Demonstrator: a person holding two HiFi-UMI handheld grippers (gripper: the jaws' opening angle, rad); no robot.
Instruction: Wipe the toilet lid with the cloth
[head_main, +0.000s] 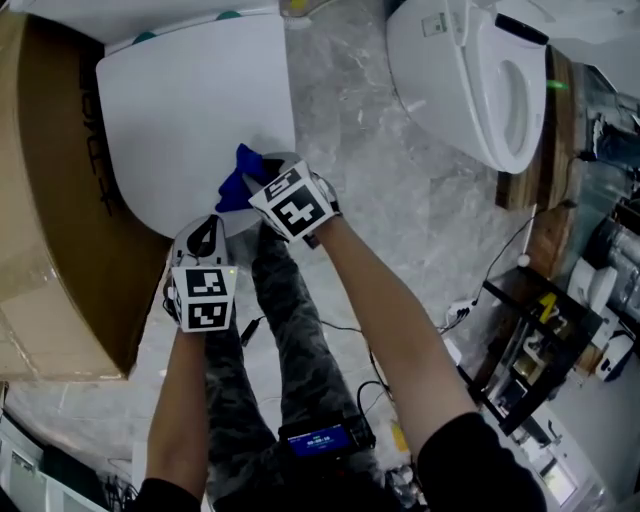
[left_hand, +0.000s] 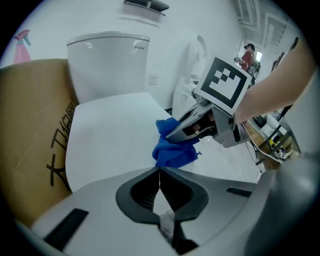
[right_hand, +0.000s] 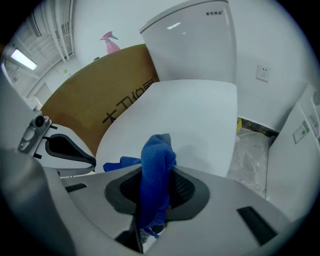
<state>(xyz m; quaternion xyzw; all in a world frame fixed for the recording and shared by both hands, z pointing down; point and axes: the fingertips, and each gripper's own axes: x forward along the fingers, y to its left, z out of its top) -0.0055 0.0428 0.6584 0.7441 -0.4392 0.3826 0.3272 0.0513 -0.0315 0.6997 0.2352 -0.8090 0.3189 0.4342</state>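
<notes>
Currently: cloth clamped, at the lid's near edge

- Right gripper: clenched on the blue cloth. The fabric is bunched between the pads, with a fold standing up above them and a tail spilling to the side.
- Left gripper: jaws pressed together with nothing between them. It hovers over the near edge of the toilet lid, just beside the right gripper.
- Cloth position: at the closed lid's near right corner, and it appears to rest on the surface there. The rest of the lid is bare white.
- Surroundings: cardboard box hard against the lid's left side; a second toilet well apart on the right.

Risks, as I judge them:
- The wad is narrow, so a stroke may clean only a thin strip and miss the far end.
- With the gripper pitched steeply down, too much pressure could put hard jaw tips on the plastic instead of fabric.
- Starting this near the rim, a stroke towards the person would drop the cloth off the edge.
- The two grippers are close, so a sideways sweep could knock them together.
</notes>
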